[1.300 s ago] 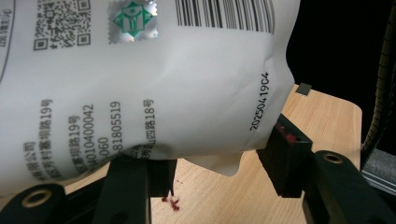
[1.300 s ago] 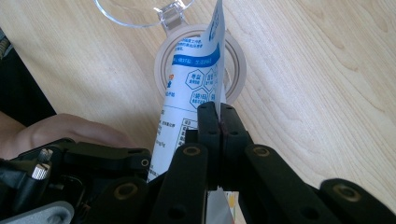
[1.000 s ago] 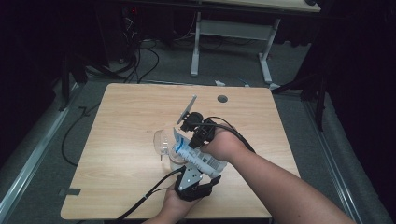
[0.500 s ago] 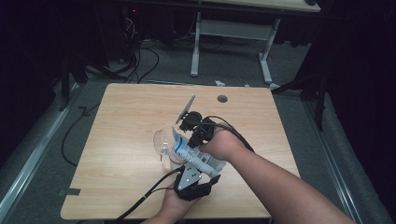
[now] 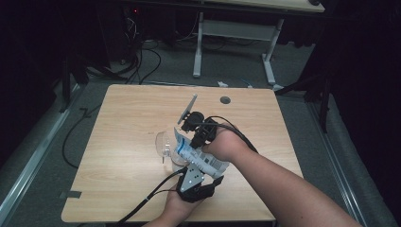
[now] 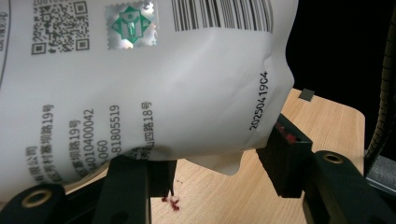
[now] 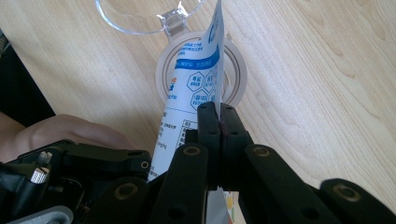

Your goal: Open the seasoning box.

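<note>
A white bag [image 5: 201,160] with blue print hangs tilted over a clear round container [image 5: 166,144] whose hinged lid stands open. My left gripper [image 5: 191,165] holds the bag's lower end, and its jaws press on both sides of the bag [image 6: 140,93]. My right gripper [image 5: 189,124] is shut on the bag's upper edge. In the right gripper view the jaws [image 7: 218,116] pinch the thin bag [image 7: 196,88], whose top reaches over the container's mouth [image 7: 236,70], with the clear lid [image 7: 140,18] beyond. Red crumbs [image 6: 170,203] lie on the wood under the bag.
The wooden table [image 5: 123,123] has a round cable hole [image 5: 225,100] near its far edge. Bare wood spreads left and right of the hands. Cables [image 5: 142,61] lie on the floor behind, beside another desk's white legs [image 5: 198,42].
</note>
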Action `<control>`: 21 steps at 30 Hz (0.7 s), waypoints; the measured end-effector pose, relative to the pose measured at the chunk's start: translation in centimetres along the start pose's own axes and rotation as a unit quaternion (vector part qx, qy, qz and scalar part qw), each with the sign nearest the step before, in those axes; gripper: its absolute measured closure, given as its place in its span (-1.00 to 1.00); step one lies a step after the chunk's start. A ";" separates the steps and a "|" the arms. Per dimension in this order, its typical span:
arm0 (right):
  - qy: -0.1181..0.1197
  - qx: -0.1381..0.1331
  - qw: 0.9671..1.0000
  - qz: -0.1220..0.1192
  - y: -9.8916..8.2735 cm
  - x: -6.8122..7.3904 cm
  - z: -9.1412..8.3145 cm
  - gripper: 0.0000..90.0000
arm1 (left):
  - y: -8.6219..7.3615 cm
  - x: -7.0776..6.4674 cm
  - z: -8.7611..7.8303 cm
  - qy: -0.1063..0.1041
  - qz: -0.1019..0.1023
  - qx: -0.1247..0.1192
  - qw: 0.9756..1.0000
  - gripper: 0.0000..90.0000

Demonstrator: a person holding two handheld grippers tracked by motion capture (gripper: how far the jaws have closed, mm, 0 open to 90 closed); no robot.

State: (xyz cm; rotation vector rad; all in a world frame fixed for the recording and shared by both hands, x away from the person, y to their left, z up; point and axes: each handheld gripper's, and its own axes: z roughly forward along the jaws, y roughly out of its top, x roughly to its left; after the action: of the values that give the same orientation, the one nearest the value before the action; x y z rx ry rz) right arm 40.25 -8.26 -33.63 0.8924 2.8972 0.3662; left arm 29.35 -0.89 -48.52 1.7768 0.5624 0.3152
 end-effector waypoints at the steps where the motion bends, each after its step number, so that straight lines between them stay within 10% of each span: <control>1: 0.000 0.000 1.000 0.000 0.0 0.0 0.0 1.00 | 0.0 0.0 0.0 0.000 -0.001 0.001 1.000 0.13; 21: 0.000 -0.002 1.000 -0.002 0.1 -0.1 -0.2 1.00 | 0.2 -0.1 0.0 -0.001 -0.002 -0.004 1.000 0.13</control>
State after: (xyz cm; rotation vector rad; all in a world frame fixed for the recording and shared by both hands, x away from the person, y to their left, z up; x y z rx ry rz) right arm 40.29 -8.30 -33.40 0.8870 2.8966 0.3701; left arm 29.35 -0.98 -48.30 1.7685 0.5618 0.3119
